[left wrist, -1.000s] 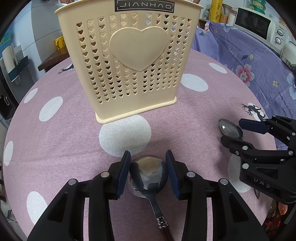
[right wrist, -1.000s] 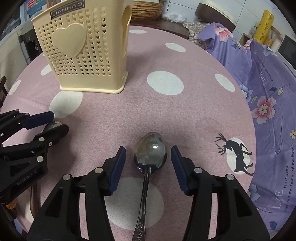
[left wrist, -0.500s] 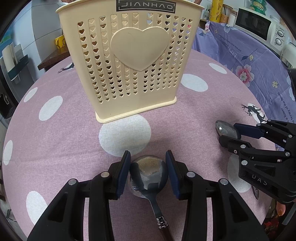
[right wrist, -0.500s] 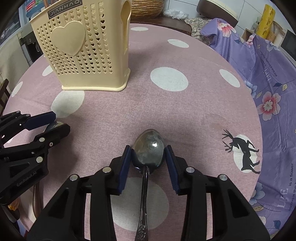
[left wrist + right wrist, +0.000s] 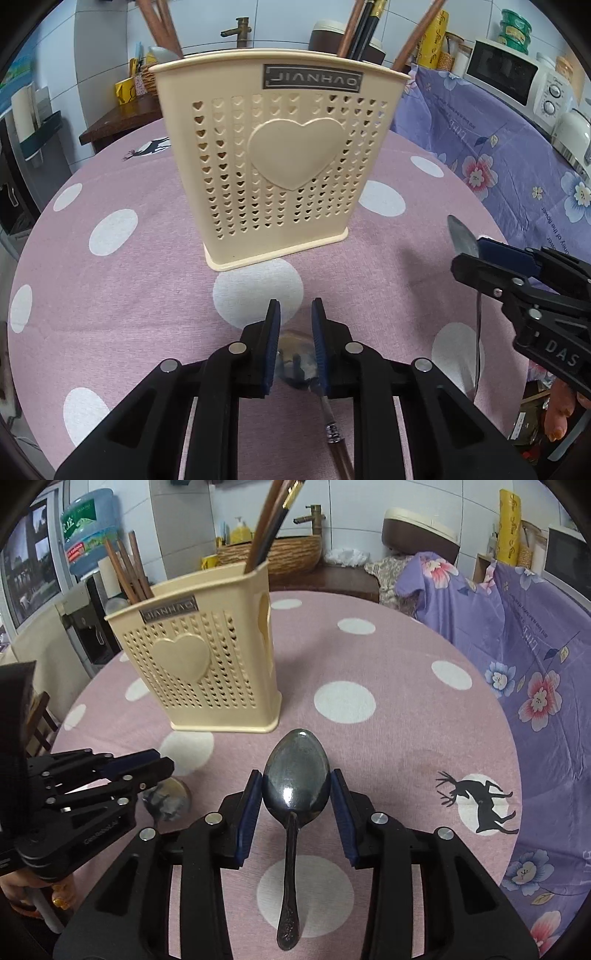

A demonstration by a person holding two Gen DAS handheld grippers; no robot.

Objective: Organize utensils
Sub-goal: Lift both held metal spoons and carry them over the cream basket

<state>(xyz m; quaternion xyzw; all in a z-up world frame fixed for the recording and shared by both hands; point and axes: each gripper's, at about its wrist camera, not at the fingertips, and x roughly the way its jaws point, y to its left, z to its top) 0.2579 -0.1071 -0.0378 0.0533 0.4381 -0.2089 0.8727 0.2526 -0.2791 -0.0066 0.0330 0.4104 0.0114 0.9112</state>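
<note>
A cream utensil holder (image 5: 280, 166) with a heart on its front stands on the pink dotted table, and also shows in the right wrist view (image 5: 199, 672). My left gripper (image 5: 295, 347) is shut on the bowl of a spoon (image 5: 295, 363) and holds it tilted up off the table; its handle hangs below. My right gripper (image 5: 295, 805) is shut on the bowl of a second steel spoon (image 5: 295, 775), lifted with its handle hanging down. The left gripper also shows in the right wrist view (image 5: 155, 766).
Chopsticks (image 5: 362, 26) stand in the holder. A purple flowered cloth (image 5: 517, 635) covers furniture to the right, with a microwave (image 5: 517, 74) behind it. A woven basket (image 5: 291, 554) sits beyond the table's far edge.
Both grippers have lifted and tilted up, each carrying its spoon off the table. The left gripper's jaws have closed tighter on its spoon's bowl. The holder's top and chopsticks are now in view.
</note>
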